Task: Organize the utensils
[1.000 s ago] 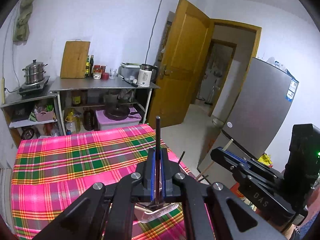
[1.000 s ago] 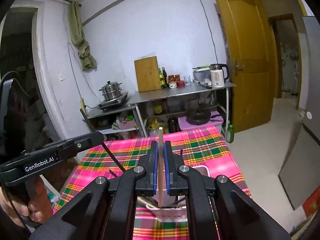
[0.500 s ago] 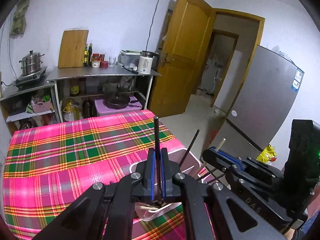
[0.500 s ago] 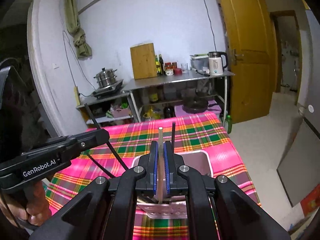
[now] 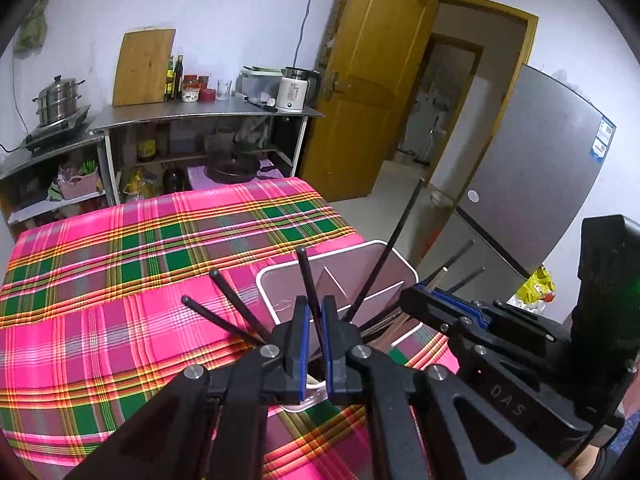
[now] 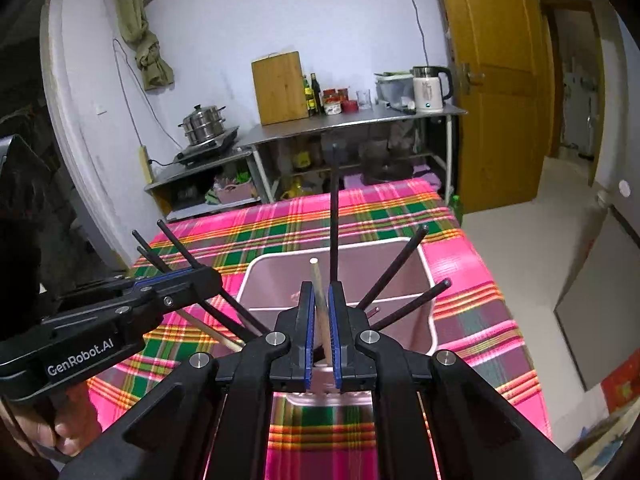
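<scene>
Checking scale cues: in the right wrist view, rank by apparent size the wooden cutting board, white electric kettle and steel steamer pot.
1. Wooden cutting board
2. Steel steamer pot and white electric kettle: look alike, unranked.

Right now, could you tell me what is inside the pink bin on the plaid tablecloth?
Several black chopsticks lean out of the pink bin, fanned over its rim. Its far compartment looks bare. The left gripper and the right gripper cover the near compartment's bottom.

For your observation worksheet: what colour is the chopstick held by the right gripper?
Pale wood colour; the chopstick shows best in the right wrist view.
</scene>
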Demonstrator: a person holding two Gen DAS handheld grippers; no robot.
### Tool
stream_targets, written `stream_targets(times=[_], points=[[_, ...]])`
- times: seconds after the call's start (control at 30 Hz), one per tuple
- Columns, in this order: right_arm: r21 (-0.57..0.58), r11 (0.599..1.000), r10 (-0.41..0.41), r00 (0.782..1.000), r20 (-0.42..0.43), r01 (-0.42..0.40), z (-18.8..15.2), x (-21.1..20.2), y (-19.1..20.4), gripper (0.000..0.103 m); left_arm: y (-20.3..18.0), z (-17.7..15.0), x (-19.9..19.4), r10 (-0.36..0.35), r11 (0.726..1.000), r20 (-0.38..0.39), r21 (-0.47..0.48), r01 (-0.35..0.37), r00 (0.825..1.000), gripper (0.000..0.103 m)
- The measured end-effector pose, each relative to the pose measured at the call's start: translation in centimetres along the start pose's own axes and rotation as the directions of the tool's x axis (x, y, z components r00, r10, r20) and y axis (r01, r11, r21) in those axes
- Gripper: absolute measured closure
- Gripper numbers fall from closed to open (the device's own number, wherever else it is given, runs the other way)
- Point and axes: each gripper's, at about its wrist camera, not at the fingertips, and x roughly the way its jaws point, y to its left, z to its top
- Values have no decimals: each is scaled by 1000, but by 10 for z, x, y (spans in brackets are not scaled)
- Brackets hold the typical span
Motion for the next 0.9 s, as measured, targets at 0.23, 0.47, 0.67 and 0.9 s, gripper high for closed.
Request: stream_targets(times=[0.23,0.47,0.67,0.9], points=[[-16,1000,-3,1000,27,4,1,-17,3,86,0,0,-17,8,1000,18,-9,-8,1000,92],[-23,1000,-4,998,59,5,0,-43,9,82,-4,-1,-48,22,1000,68,-6,-22,997,85],[-19,1000,-7,997,80,9,-12,-66,15,76,-8,-16,-73,44,999,102,11,-45,994,82],[-39,999,-33,996,88,37,-41,-89,30,75,-17,-51,-93,61,997,123,35,-66,991,82]])
